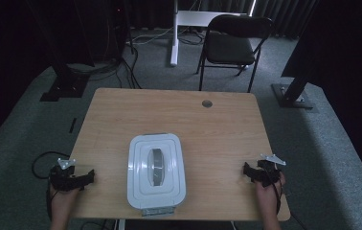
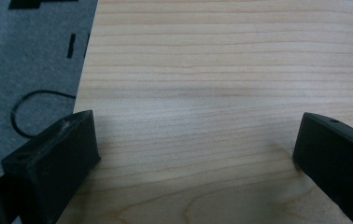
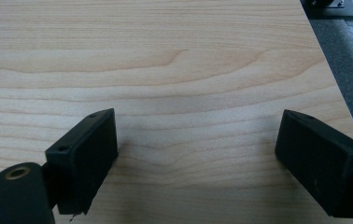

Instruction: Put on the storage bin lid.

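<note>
A white lidded plastic container (image 1: 156,170) with a clear window in its lid lies on the wooden table (image 1: 208,129), near the front edge at the middle. Something grey shows through the window. My left gripper (image 1: 89,176) rests at the table's front left corner, open, with bare wood between its jaws (image 2: 193,149). My right gripper (image 1: 247,170) rests near the front right corner, also open, over bare wood (image 3: 195,144). Both grippers stand well apart from the container, one on each side.
A round cable hole (image 1: 207,103) sits near the table's far edge. Behind the table stand a black folding chair (image 1: 231,45) and a white desk leg (image 1: 174,33). Dark stand bases (image 1: 294,93) and cables (image 1: 121,67) lie on the grey carpet.
</note>
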A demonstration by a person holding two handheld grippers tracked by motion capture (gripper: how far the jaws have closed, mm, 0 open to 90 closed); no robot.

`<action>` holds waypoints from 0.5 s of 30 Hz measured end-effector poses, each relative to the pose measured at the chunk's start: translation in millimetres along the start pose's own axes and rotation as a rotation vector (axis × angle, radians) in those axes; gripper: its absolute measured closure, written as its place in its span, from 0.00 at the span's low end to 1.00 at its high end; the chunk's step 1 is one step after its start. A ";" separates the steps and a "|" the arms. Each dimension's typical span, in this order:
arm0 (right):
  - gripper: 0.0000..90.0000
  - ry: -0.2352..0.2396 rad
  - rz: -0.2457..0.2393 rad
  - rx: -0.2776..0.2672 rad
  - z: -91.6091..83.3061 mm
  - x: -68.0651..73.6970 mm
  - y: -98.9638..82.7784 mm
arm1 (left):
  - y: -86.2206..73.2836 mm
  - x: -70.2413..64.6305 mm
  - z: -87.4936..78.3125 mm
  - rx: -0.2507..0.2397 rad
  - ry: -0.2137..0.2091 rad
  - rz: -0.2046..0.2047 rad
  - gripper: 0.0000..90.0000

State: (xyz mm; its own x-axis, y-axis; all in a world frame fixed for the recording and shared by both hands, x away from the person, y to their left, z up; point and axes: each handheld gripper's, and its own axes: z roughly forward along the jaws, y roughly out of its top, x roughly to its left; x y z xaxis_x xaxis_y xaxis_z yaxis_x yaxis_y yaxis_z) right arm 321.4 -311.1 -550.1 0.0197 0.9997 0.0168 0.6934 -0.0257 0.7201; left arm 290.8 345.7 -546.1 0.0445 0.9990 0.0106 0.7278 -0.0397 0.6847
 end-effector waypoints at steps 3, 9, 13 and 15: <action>0.14 0.001 0.000 0.000 0.1 -0.1 0.1 | 0.6 0.0 0.5 0.000 -0.002 0.002 0.01; 0.14 0.004 -0.003 0.000 0.3 -0.1 0.3 | 0.8 0.1 0.7 0.000 -0.003 0.004 0.01; 0.14 0.004 -0.003 0.000 0.4 -0.1 0.3 | 0.8 0.1 0.7 0.001 -0.003 0.004 0.01; 0.14 0.004 -0.003 0.000 0.4 -0.1 0.3 | 0.8 0.1 0.7 0.000 -0.003 0.005 0.01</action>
State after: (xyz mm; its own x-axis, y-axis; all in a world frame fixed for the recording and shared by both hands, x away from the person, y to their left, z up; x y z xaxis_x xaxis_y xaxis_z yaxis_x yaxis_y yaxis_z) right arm 321.9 -311.2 -550.2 0.0145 0.9997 0.0172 0.6933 -0.0224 0.7203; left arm 291.8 345.7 -546.0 0.0500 0.9987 0.0114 0.7278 -0.0442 0.6843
